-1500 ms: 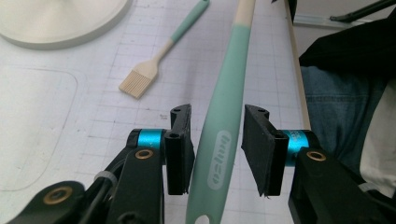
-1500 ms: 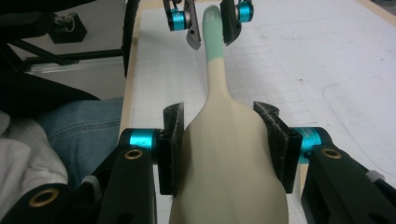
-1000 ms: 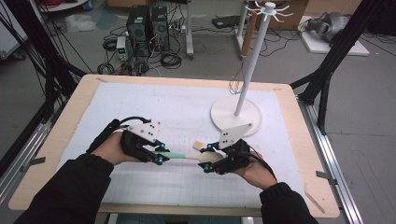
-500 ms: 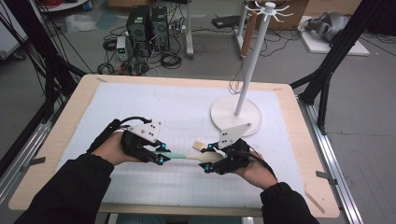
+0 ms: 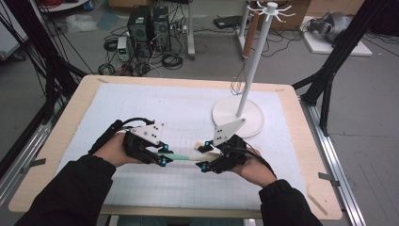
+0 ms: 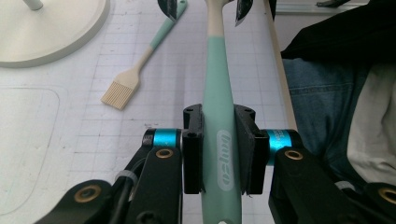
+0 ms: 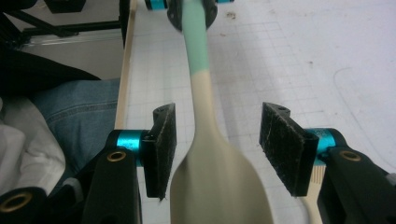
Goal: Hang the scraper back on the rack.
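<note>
A spatula (image 5: 181,157) with a teal handle and a cream blade hangs level between my two grippers above the white mat. My left gripper (image 5: 162,155) is shut on the teal handle (image 6: 218,121), with both pads pressed against its sides. My right gripper (image 7: 218,112) straddles the cream blade (image 7: 210,154); its jaws have just been opening, and the pads (image 7: 285,144) stand clear of the blade. In the high view the right gripper (image 5: 203,157) faces the left one across the spatula.
A pastry brush (image 6: 121,91) with a teal handle lies on the mat beside the right gripper. A white hook stand (image 5: 237,117) with a round base rises at the mat's right. The wooden table edge (image 7: 123,79) and the person's lap are close by.
</note>
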Demonstrator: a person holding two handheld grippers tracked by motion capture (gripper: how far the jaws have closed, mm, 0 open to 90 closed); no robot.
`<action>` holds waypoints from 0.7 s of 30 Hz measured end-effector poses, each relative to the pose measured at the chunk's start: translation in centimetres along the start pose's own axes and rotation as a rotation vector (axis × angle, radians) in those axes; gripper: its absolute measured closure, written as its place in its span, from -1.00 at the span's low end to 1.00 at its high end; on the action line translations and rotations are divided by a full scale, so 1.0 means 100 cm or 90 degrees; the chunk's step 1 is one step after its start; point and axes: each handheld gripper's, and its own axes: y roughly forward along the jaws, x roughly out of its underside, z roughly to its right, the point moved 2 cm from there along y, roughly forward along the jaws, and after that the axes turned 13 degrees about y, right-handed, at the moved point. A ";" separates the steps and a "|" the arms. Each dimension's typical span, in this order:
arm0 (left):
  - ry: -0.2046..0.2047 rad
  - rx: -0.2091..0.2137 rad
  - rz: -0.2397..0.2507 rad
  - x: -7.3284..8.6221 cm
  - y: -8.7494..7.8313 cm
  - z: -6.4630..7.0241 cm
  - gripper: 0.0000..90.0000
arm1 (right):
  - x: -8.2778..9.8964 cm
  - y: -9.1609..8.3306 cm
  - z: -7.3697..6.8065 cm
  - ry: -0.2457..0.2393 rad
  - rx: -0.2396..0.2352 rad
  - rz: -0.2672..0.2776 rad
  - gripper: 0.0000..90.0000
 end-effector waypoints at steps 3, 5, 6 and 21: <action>0.001 0.001 -0.005 0.000 0.003 0.000 0.66 | -0.005 0.000 0.000 0.001 -0.006 -0.005 0.03; 0.003 0.005 -0.007 -0.001 0.005 0.000 0.65 | -0.008 0.002 -0.001 0.002 -0.015 -0.013 0.07; 0.004 0.006 -0.009 -0.002 0.005 0.000 0.66 | -0.009 0.003 -0.001 0.003 -0.018 -0.019 0.11; 0.020 0.009 -0.015 -0.011 0.006 0.000 0.65 | -0.015 0.014 -0.004 -0.012 -0.056 -0.071 0.78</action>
